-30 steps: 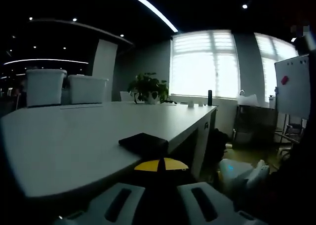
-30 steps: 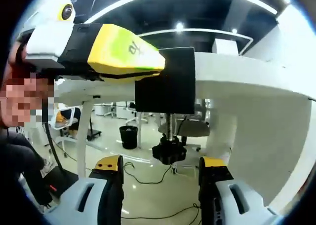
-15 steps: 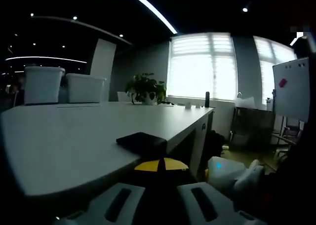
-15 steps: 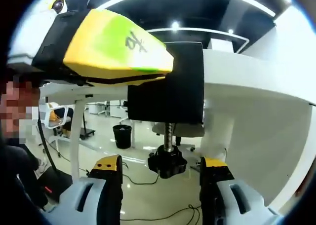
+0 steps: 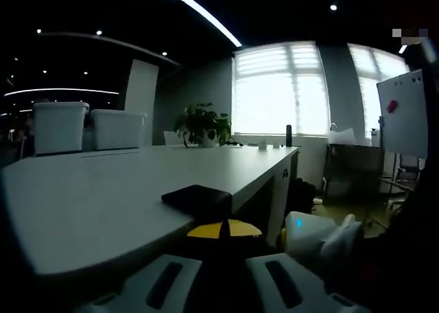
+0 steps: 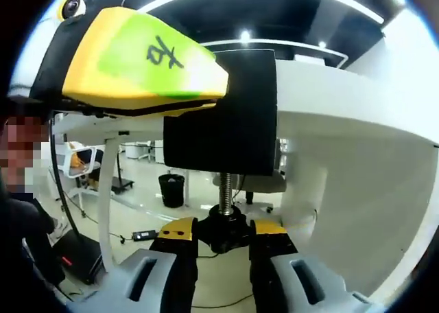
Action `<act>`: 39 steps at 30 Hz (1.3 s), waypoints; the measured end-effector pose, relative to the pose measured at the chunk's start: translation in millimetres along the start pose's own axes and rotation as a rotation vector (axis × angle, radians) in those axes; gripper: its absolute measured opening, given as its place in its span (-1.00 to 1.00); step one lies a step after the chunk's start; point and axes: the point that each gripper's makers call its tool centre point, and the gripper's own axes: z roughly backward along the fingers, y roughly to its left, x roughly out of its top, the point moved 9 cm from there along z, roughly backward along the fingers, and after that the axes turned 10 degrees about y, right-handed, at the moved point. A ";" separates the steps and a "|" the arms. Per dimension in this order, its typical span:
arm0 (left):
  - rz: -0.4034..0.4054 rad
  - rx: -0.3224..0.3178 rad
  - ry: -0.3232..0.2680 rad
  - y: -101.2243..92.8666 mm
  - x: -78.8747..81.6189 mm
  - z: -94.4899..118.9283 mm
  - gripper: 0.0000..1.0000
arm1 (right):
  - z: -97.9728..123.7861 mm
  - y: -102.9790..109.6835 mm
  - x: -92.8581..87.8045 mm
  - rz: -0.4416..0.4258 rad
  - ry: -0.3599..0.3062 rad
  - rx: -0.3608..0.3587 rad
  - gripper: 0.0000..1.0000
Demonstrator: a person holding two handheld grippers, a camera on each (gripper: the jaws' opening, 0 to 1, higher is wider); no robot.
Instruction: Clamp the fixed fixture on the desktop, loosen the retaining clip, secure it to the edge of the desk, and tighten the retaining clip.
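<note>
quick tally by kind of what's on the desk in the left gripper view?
White bins: 2
Potted plant: 1
Black clamp fixture at the desk edge: 1
Dark bottle: 1
Total: 5

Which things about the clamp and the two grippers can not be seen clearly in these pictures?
- Left gripper view: the left gripper tips lie under the fixture; the grip is hidden.
- Right gripper view: the right gripper jaws hide the knob sides.
- Right gripper view: the fixture hides the screw top.

Desk (image 6: 343,114) above; open floor (image 6: 130,210) below
</note>
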 end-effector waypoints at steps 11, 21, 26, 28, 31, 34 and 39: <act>0.031 0.022 0.016 0.4 1.2 -1.7 -0.99 | -8.8 -26.4 0.7 0.152 -0.048 0.423 -0.49; 0.037 0.048 0.045 -0.3 2.1 -2.7 -0.99 | -22.8 -38.7 3.8 0.263 -0.077 0.678 -0.48; 0.036 0.050 0.056 -1.0 2.7 -2.8 -0.99 | -19.1 -38.8 1.8 0.264 -0.100 0.710 -0.48; 0.041 0.046 0.056 -0.7 2.4 -2.8 -0.99 | -17.2 -37.2 1.7 0.274 -0.115 0.689 -0.47; 0.036 0.045 0.059 0.8 2.4 -3.1 -0.98 | -12.1 -36.3 1.8 0.312 -0.144 0.588 -0.35; 0.034 0.046 0.057 1.5 2.2 -3.3 -0.98 | -1.1 -32.7 1.2 0.196 -0.155 0.515 0.04; 0.048 0.035 0.038 1.6 -0.1 -2.6 -0.98 | 12.8 -32.7 -2.4 0.017 -0.127 0.346 0.10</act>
